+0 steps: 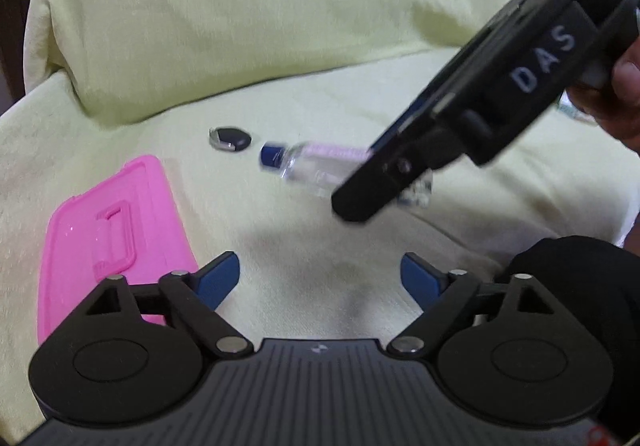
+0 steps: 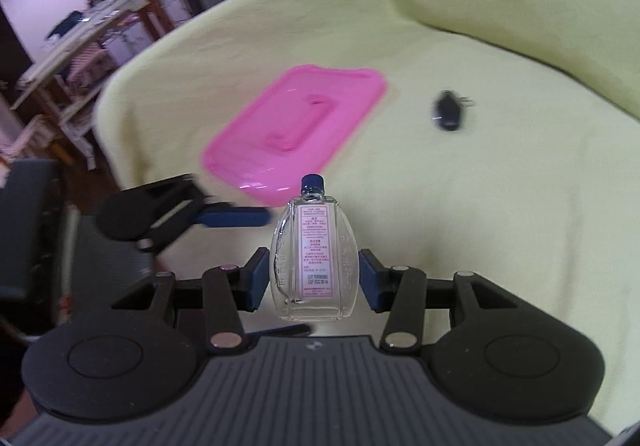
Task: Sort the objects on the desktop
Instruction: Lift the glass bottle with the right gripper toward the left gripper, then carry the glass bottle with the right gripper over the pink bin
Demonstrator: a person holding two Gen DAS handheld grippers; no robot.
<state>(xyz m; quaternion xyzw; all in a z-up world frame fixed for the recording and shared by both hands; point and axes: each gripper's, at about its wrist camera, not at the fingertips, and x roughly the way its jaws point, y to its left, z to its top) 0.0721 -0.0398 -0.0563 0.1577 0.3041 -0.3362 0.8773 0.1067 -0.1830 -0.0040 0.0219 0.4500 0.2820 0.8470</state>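
A: Right hand-held gripper [image 2: 311,280] nearest, pads clamped on the small glass bottle [image 2: 311,266] at its wide lower body, blue cap pointing away from you, lifted off the yellow-green cover [image 2: 500,206].

B: How will it handle?

A: Likely light, stiff, slick, breakable. Keep your grip low on the flat faces, not the cap. Left hand-held gripper [image 1: 320,278] spread apart, empty. Pink lid [image 2: 296,134] ahead-left of your right one, dark fob [image 2: 448,111] ahead-right.
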